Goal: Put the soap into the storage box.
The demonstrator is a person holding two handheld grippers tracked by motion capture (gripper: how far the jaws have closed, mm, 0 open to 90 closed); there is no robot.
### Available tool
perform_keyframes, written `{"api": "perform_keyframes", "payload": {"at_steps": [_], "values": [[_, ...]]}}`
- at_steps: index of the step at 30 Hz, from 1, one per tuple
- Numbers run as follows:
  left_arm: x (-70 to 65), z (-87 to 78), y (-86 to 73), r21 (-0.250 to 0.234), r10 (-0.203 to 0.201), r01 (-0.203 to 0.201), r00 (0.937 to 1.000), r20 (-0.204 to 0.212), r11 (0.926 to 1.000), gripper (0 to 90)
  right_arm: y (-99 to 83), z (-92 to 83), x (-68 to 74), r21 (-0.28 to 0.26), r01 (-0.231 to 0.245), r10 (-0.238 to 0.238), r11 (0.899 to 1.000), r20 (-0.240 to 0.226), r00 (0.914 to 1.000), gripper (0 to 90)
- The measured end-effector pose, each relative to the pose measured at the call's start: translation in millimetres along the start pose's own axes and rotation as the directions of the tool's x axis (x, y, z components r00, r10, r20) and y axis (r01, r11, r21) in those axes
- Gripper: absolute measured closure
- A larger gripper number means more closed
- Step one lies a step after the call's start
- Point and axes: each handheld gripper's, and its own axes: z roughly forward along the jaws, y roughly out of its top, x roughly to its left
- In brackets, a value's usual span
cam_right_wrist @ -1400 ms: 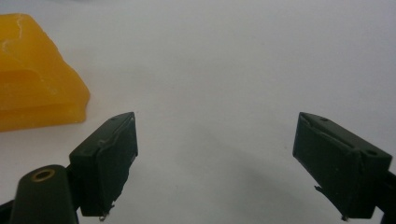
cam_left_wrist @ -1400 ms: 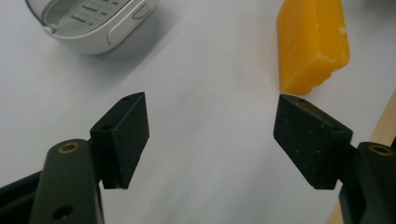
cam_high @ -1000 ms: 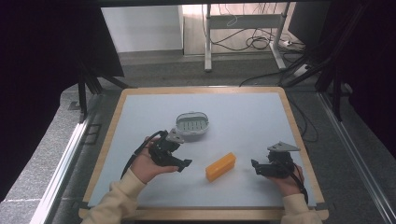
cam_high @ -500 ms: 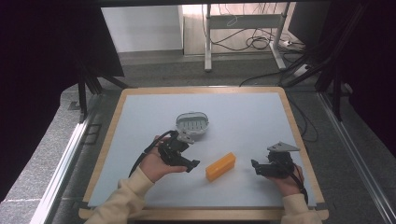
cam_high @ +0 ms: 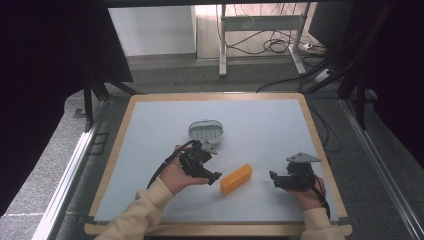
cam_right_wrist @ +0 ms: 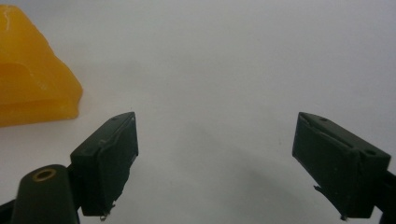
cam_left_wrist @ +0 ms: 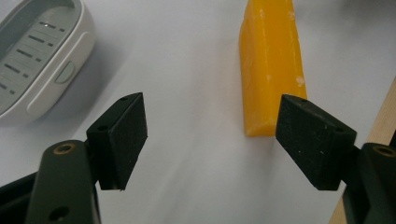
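The left hand-held gripper hangs just beside the near-left end of the orange rectangular bar of soap, its jaws spread wide and holding nothing. In the left gripper view the bar lies ahead and a little toward the right-hand jaw rather than centred in the gap, so the approach looks set for a grasp that has not yet closed; the hand probably needs to shift sideways before the pads can straddle the bar.

The soap lies flat on the pale blue-grey tabletop, roughly in the middle and toward the person's side, between the two hands. Its long axis runs diagonally in the high view, from the near-left corner up toward the far right, and the end nearest the left hand-held gripper is the lower one.

Just beyond the left hand sits a white and grey oval plastic soap dish with a slotted insert, apart from the bar (a likely destination, judging by how close it has been kept).

The right hand-held gripper rests low on the tabletop to the right of the bar, well clear of it, jaws also released and empty; its own view catches a corner of the orange soap at the upper left. It seems to be waiting.
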Motion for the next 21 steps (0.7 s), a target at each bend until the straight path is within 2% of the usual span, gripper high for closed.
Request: {"api": "perform_keyframes", "payload": {"at_steps": [21], "values": [[-20.3,26.7,19.9,0.051,0.046,-0.048,0.9985,0.029,0.9976,24.9,-0.9,1.3,-0.5,0.009,0.008,-0.008,1.000,0.003,1.0000,14.6]]}}
